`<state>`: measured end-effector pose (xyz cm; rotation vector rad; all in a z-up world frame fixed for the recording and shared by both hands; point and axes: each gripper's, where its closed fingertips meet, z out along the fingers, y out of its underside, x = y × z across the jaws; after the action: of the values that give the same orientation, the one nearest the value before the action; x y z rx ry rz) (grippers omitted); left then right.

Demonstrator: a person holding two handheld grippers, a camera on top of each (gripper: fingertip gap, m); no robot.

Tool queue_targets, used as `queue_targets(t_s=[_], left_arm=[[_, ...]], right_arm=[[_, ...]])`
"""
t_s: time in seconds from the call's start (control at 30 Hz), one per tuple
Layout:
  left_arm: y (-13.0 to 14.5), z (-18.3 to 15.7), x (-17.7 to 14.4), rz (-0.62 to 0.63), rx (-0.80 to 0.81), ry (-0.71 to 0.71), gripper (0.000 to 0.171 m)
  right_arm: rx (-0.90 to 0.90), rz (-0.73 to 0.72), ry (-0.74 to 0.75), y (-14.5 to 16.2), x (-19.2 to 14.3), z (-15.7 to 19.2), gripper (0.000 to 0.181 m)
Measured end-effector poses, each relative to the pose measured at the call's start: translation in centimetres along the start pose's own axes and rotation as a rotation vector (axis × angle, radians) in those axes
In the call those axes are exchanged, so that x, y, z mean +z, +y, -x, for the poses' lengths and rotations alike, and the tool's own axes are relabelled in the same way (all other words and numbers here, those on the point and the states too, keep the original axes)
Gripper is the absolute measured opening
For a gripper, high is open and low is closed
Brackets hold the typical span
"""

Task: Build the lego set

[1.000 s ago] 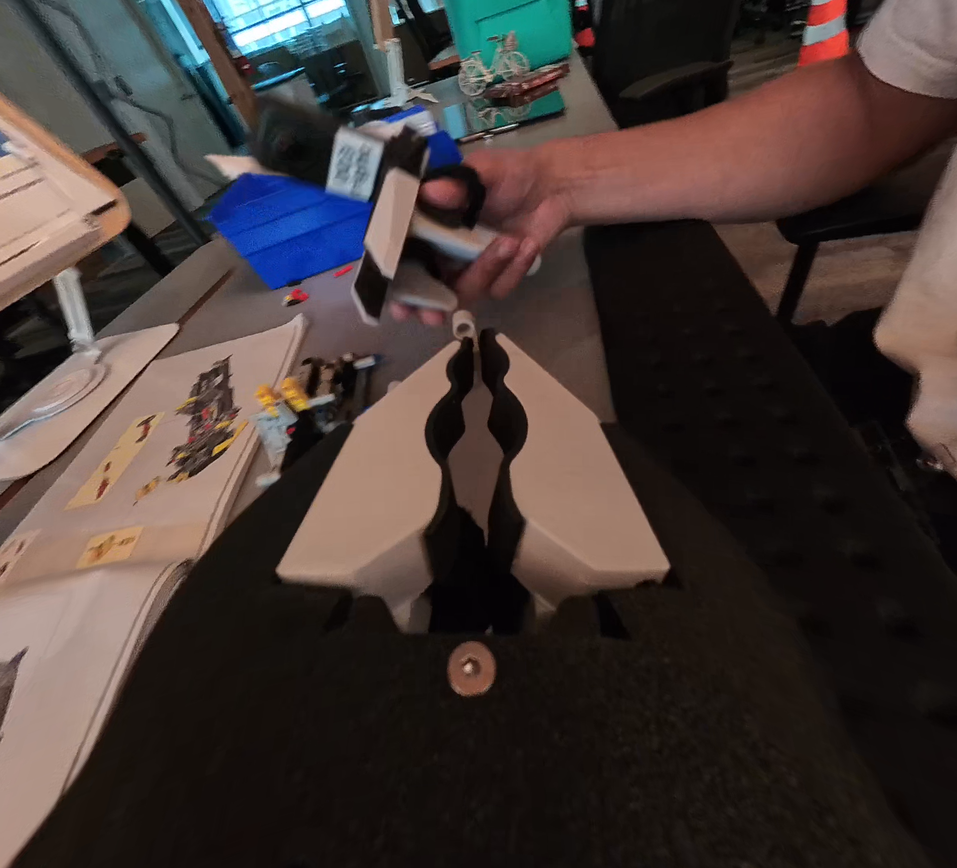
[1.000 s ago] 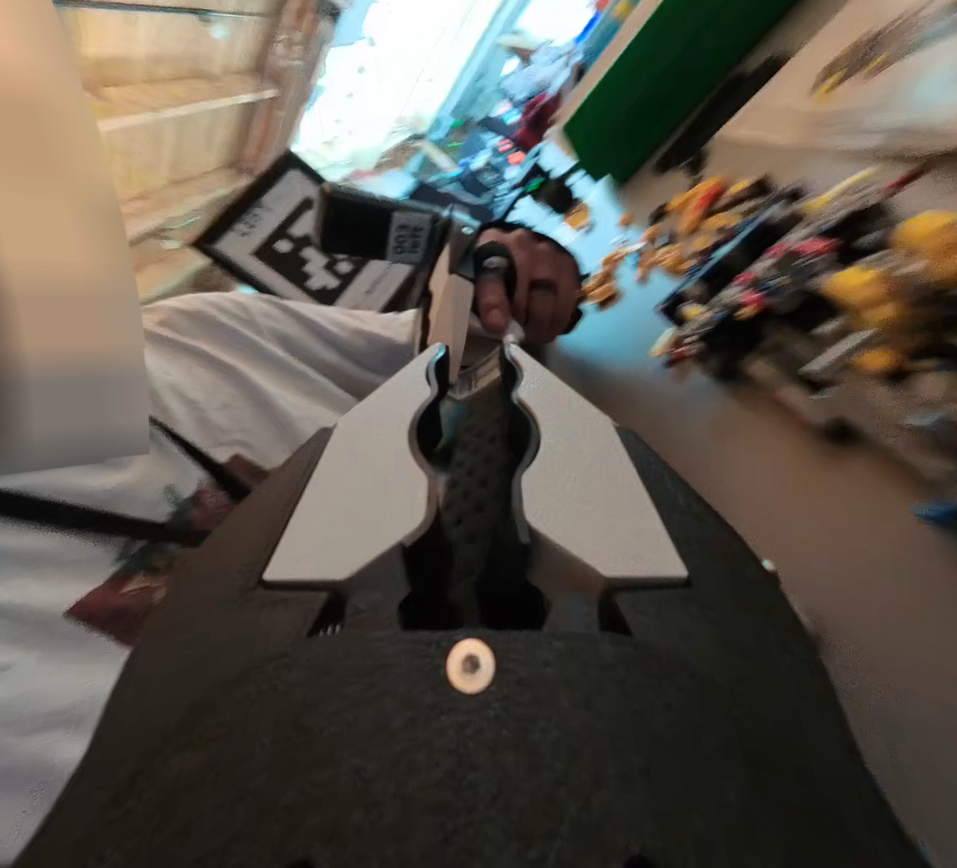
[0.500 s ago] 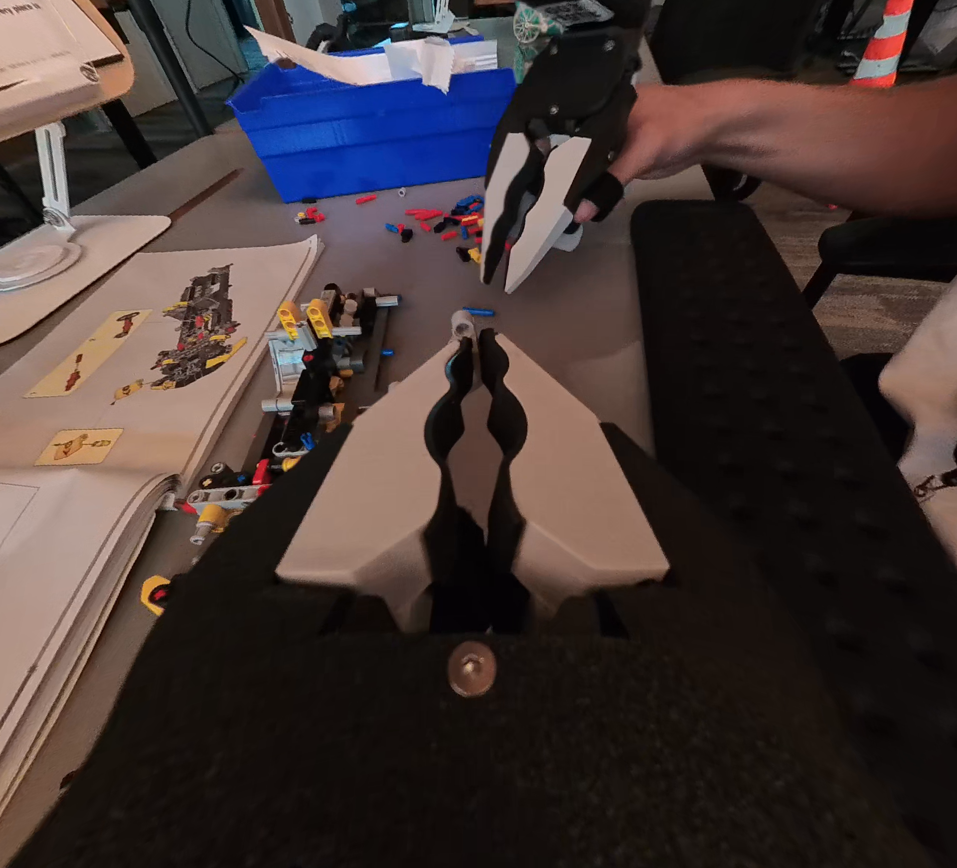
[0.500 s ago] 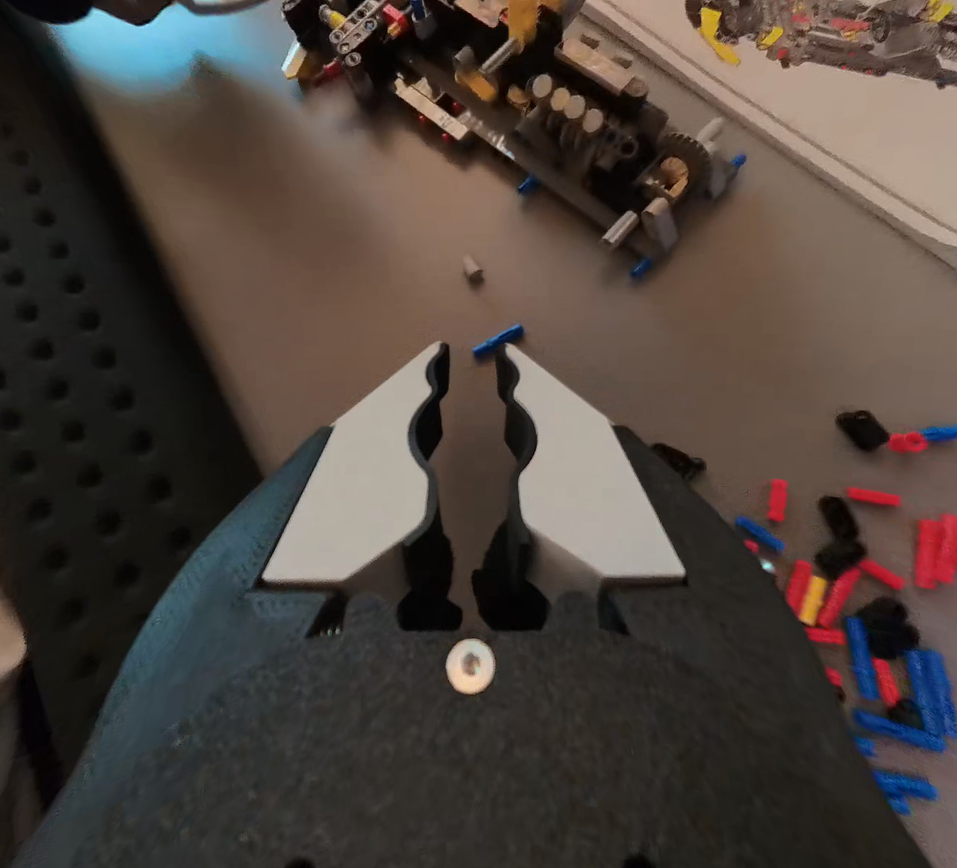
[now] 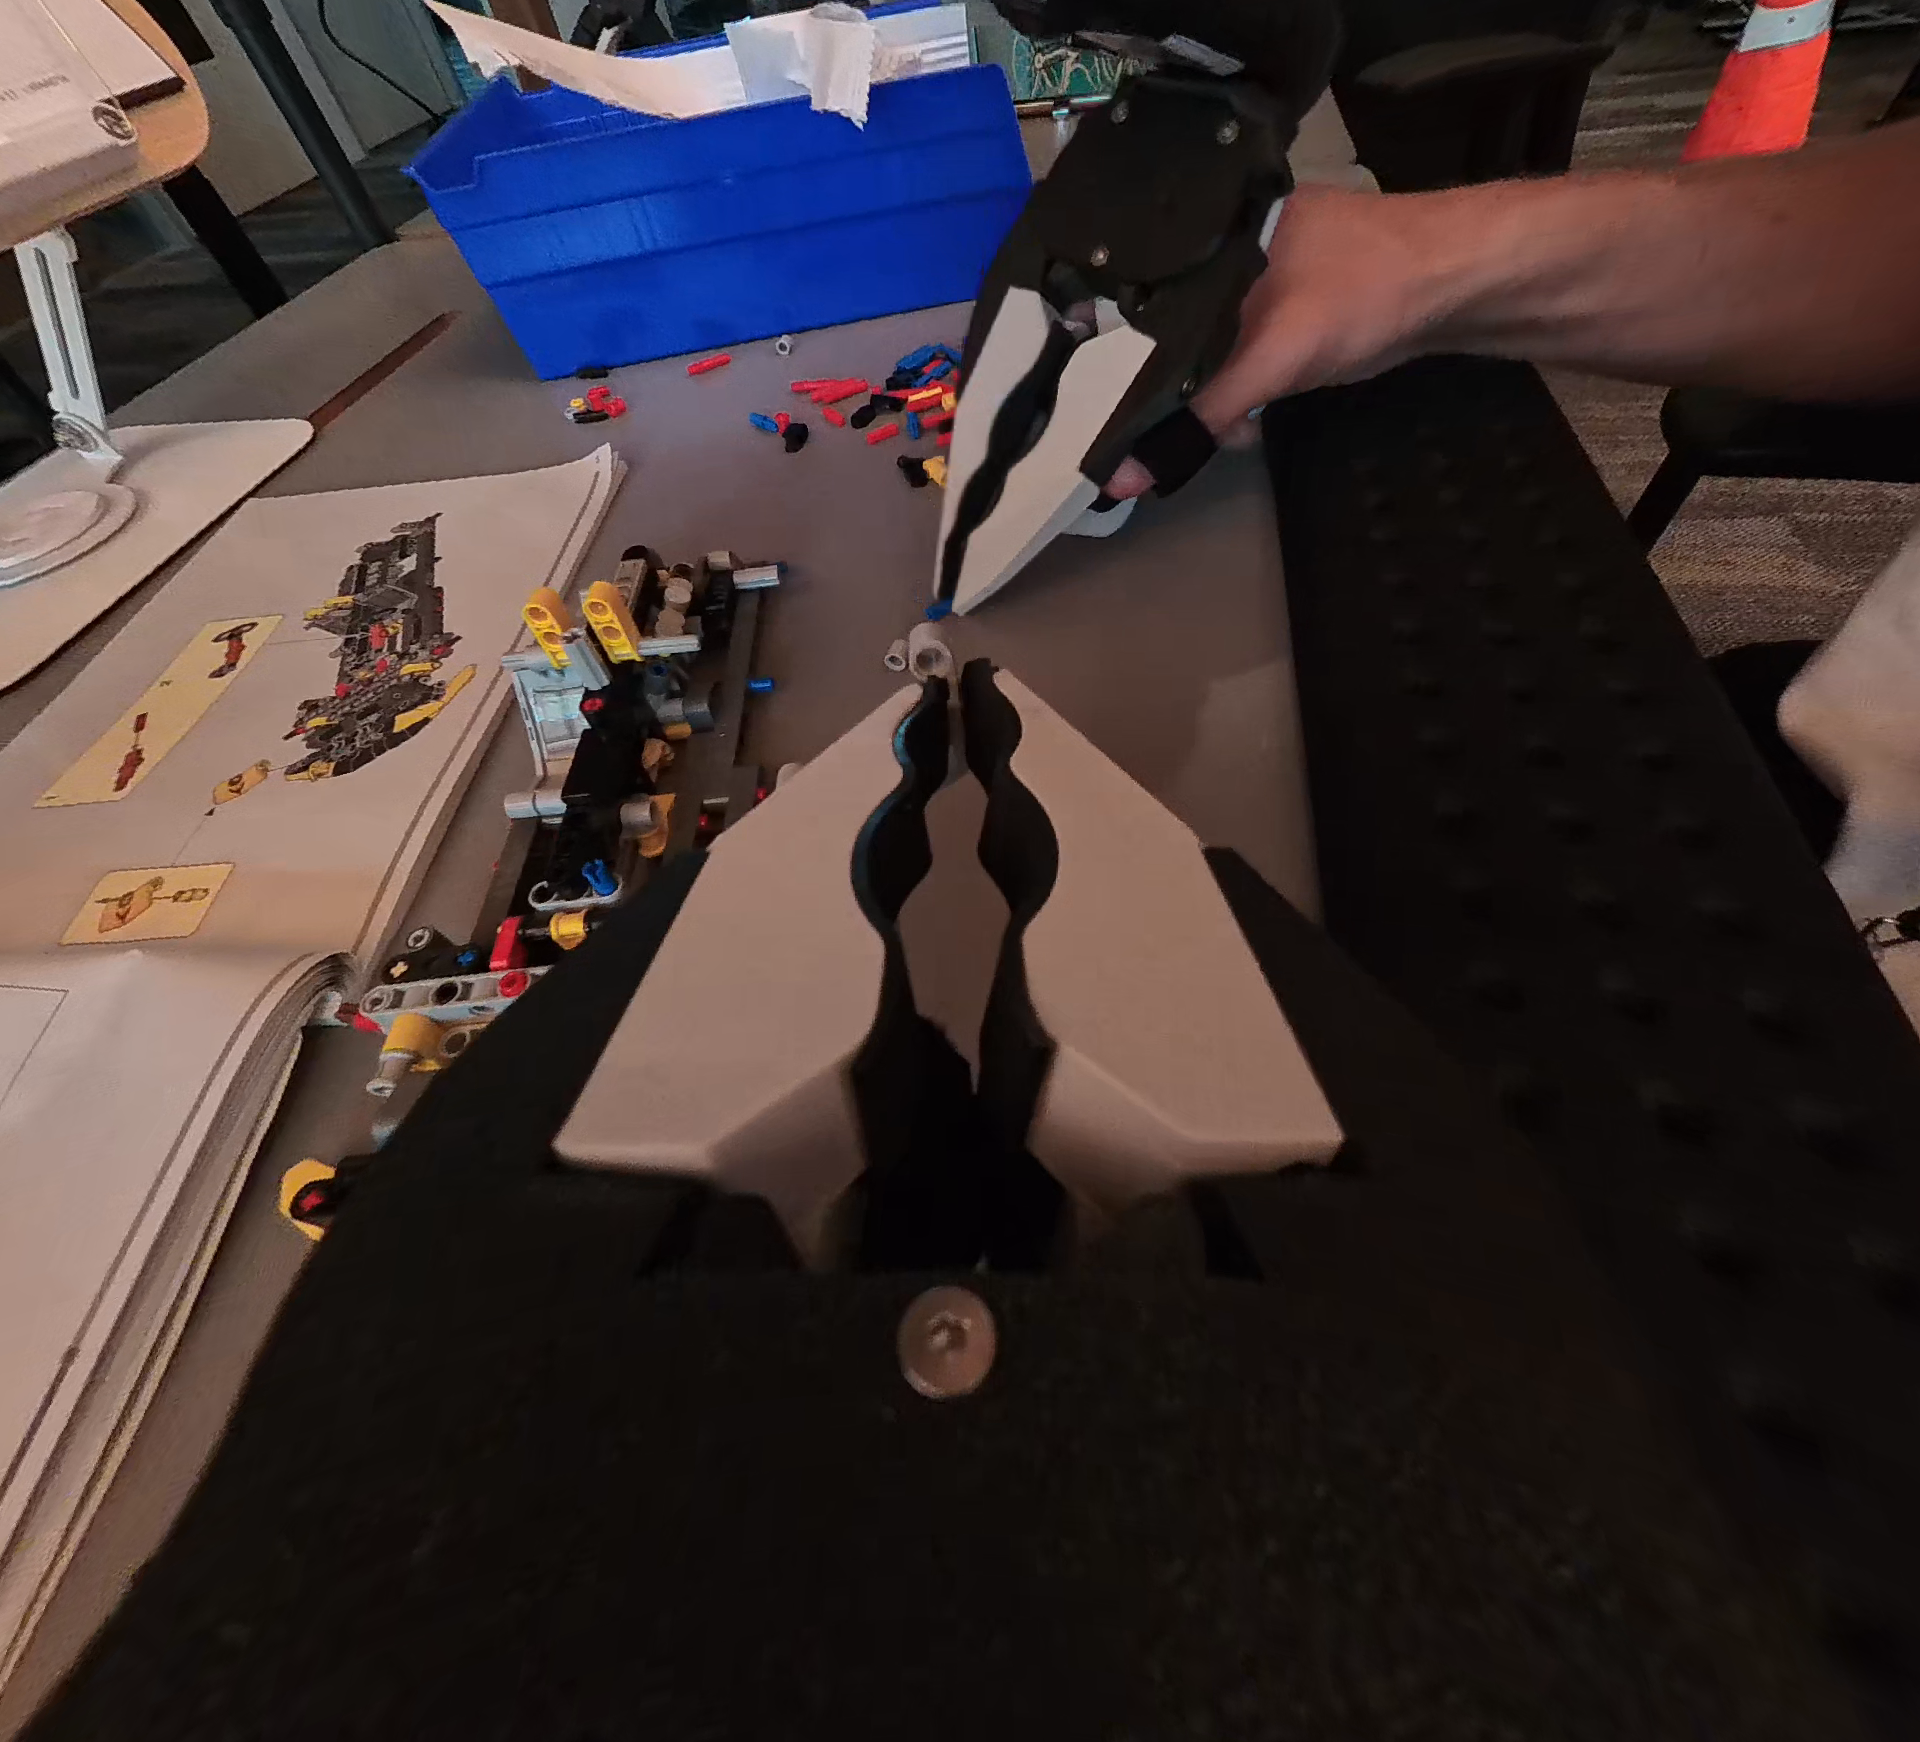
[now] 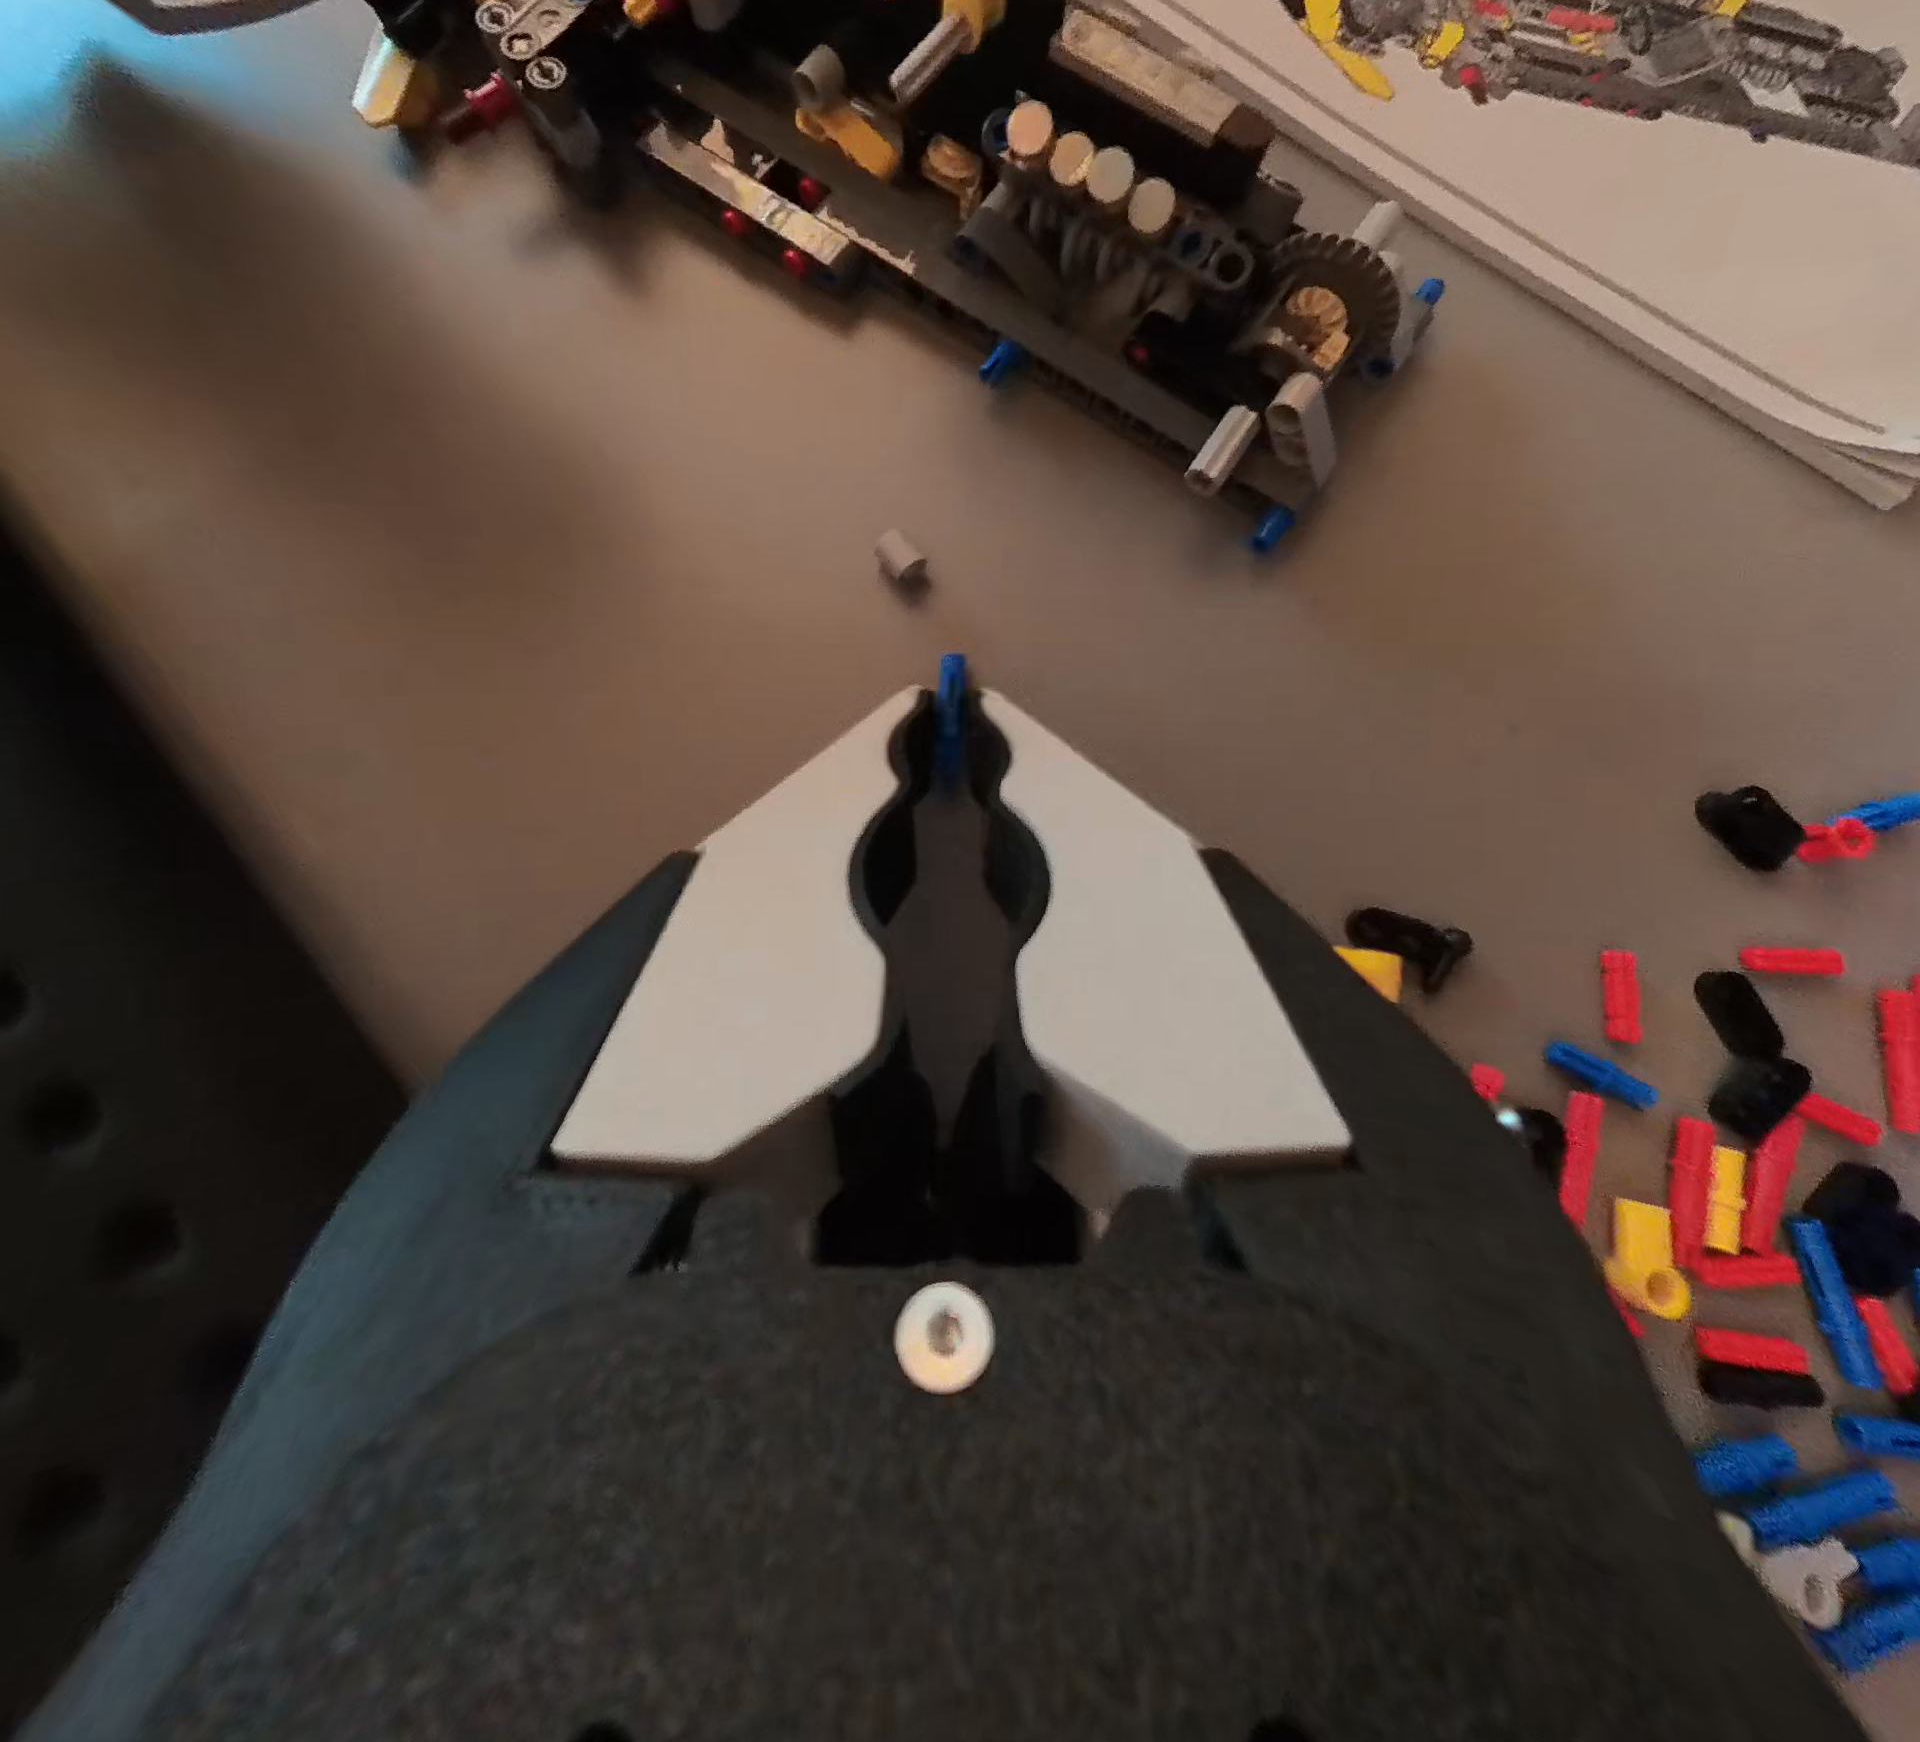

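Nearest, my right gripper (image 6: 948,700): fingers clamped on a blue pin (image 6: 950,705), tip poking out, low over the table (image 6: 436,466). My left gripper (image 5: 954,676): pinched shut on a small grey bush (image 5: 928,656).

Just short of the chassis, a second grey bush (image 6: 901,563) lies loose.

The half-built Technic chassis (image 6: 1049,217) itself: beams, gears, cylinder row and yellow fittings seated; I judge much still unbuilt against the open instruction booklet (image 6: 1621,123) beyond it.

To the chassis's side, a scatter of red, blue and black pins (image 6: 1756,1204), unused.

Farthest past it, a blue bin (image 5: 727,217) holding papers.
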<state>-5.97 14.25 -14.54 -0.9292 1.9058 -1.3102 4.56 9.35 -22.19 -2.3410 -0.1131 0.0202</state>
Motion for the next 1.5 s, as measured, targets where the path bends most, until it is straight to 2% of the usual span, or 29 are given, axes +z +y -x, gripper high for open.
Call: queue_targets(t_s=[0.1, 0.23, 0.43, 0.57, 0.7, 0.87, 1.2, 1.3, 1.43, 1.5], left_arm=[[0.1, 0.0, 0.0, 0.007, 0.009, -0.003, 0.0], [0.3, 0.1, 0.1, 0.013, 0.026, -0.011, 0.0], [0.5, 0.4, 0.1, 0.027, 0.049, -0.03, 0.0], [0.7, 0.4, 0.0, 0.041, 0.069, -0.043, 0.0], [0.4, 0.6, -0.3, 0.035, 0.091, -0.059, 0.0], [0.3, 0.2, -0.3, 0.035, 0.115, -0.054, 0.0], [0.3, -0.3, -0.1, 0.044, 0.145, -0.047, 0.0], [0.3, -0.3, -0.1, 0.043, 0.149, -0.048, 0.0], [0.3, -0.4, -0.2, 0.043, 0.153, -0.047, 0.0], [0.3, -0.4, -0.2, 0.043, 0.155, -0.05, 0.0]], right_arm=[[-0.001, 0.009, -0.008, 0.0, 0.0, 0.0, 0.004], [-0.031, 0.191, -0.098, 0.6, -1.6, -0.4, 0.004], [-0.223, 0.812, -0.28, 4.1, -6.4, -0.9, 0.004], [-0.286, 1.215, -0.245, 6.8, -8.5, -1.7, 0.003], [-0.261, 1.449, -0.196, 8.2, -10.1, -1.4, 0.003], [-0.28, 1.506, -0.144, 8.7, -10.0, -1.9, 0.003], [-0.301, 1.471, -0.125, 8.5, -9.5, -1.8, 0.004], [-0.269, 1.458, -0.133, 8.4, -9.3, -1.4, 0.02], [-0.32, 1.38, -0.127, 7.9, -9.3, -1.9, 0.024], [-0.337, 1.248, -0.147, 6.9, -9.2, -1.9, 0.027]])
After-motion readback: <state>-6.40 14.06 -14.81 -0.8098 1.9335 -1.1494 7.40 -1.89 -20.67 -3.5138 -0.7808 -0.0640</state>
